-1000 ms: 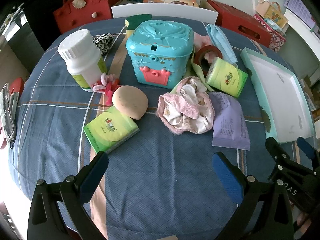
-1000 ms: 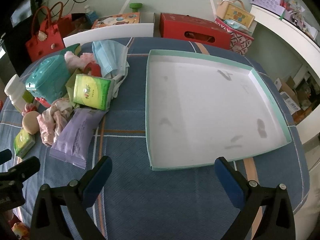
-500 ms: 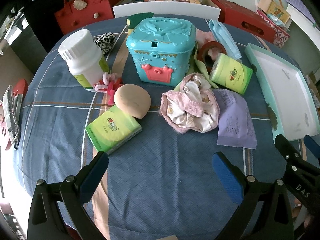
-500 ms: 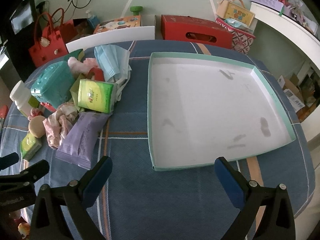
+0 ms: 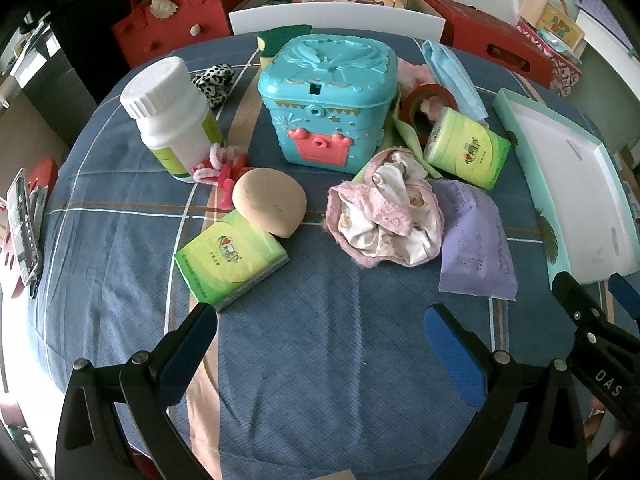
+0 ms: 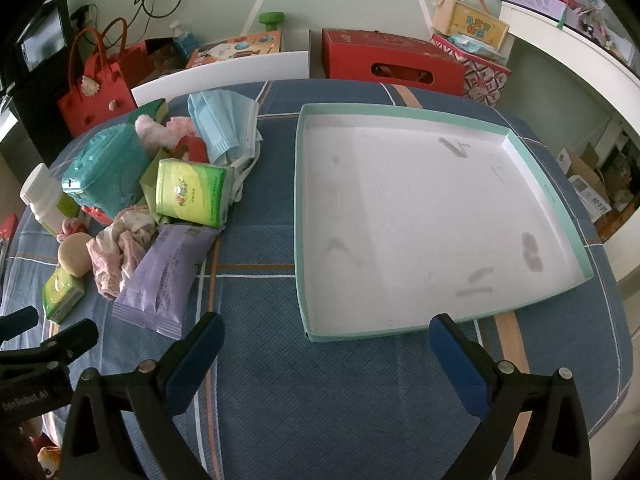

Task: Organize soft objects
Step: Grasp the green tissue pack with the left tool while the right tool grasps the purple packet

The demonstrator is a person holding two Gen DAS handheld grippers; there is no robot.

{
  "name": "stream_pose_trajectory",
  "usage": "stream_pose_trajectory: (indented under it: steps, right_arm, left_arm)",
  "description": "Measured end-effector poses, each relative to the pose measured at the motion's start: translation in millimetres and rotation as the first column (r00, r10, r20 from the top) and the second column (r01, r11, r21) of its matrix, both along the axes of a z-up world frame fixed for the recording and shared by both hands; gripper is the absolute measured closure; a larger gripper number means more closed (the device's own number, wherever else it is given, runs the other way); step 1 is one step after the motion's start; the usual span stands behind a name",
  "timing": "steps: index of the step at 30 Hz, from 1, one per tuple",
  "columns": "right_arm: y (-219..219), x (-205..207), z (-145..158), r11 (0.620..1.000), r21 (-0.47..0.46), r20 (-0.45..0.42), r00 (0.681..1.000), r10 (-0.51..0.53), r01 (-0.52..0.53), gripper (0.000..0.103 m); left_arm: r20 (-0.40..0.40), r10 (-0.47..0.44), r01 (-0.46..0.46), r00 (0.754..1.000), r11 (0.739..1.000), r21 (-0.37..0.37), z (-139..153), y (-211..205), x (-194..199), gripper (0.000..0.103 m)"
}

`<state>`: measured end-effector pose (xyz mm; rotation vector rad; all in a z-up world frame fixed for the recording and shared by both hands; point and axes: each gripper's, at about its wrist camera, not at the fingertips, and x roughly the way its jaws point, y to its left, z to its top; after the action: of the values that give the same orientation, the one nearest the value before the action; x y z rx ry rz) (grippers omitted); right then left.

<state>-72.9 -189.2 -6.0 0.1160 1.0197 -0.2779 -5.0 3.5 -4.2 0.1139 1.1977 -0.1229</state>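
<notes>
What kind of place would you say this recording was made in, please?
Most likely a lived-in home room, not a lab. A round table under a blue plaid cloth holds household clutter, a red handbag and gift boxes sit on the floor by the wall, and a white shelf is crowded with odds and ends.

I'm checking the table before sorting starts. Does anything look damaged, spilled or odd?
Nothing looks spilled or broken. The tray has grey smudges on its white floor, and the pink cloth lies crumpled in the pile. The white bottle stands upright, capped. Both grippers hang open.
</notes>
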Motion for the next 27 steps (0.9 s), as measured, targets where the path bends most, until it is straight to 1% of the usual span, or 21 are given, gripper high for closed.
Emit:
stream_pose_trajectory:
  steps: [2,6,8,10,12,14,17,18,21,23,25,27]
  right_arm:
    - [0,0,-1,1.0,-0.002,-0.001,1.0,-0.001,0.001,0.0]
    - [1,-1,2,1.0,-0.004,0.021,1.0,-0.005,0.005,0.0]
    - [3,-1,7,1.0,0.007,0.045,0.999,-0.004,0.004,0.0]
    - [7,-1,12,0.999,0.038,0.065,0.998,0.008,-0.011,0.0]
    - [13,2,16,0.996,0.086,0.077,0.997,0.033,-0.039,0.0]
    - [22,6,22,0.991,0.115,0.099,0.994,0.055,-0.067,0.0]
    - [34,16,32,0.983,0.148,0.129,0.988,0.087,-0.106,0.0]
    - [37,21,33,0.983,0.144,0.129,0.987,0.095,-0.114,0.0]
    - [47,40,31,0.986,0.121,0.079,0.991,0.11,-0.119,0.0]
    - [50,50,27,0.985,0.137,0.048,0.994,0.097,-0.103,0.0]
    - [52,58,24,0.981,0.168,0.041,0.995,0.094,-0.099,0.0]
    - [54,65,21,0.979,0.179,0.036,0.995,0.091,-0.096,0.0]
  left_arm:
    - [0.013,0.024,-0.023,1.0,1.0,-0.004,3,6,2,0.0]
    - [0.054,0.123,-0.123,0.991,0.992,-0.004,11,33,8,0.0]
    - [0.046,0.162,-0.162,0.986,0.987,0.0,9,47,14,0.0]
    - [0.034,0.2,-0.2,0.979,0.98,-0.004,6,61,18,0.0]
    - [0.027,0.235,-0.235,0.972,0.972,-0.012,5,75,22,0.0]
    - [0.022,0.257,-0.257,0.966,0.966,-0.025,5,86,27,0.0]
    - [0.006,0.303,-0.303,0.953,0.952,-0.041,2,102,32,0.0]
    - [0.001,0.314,-0.313,0.95,0.949,-0.046,0,106,34,0.0]
    - [-0.038,0.329,-0.33,0.944,0.942,-0.056,-8,111,43,0.0]
    - [-0.06,0.323,-0.326,0.945,0.943,-0.064,-14,110,53,0.0]
    - [-0.067,0.293,-0.297,0.954,0.953,-0.061,-16,106,60,0.0]
    - [-0.084,0.269,-0.273,0.959,0.961,-0.041,-22,101,66,0.0]
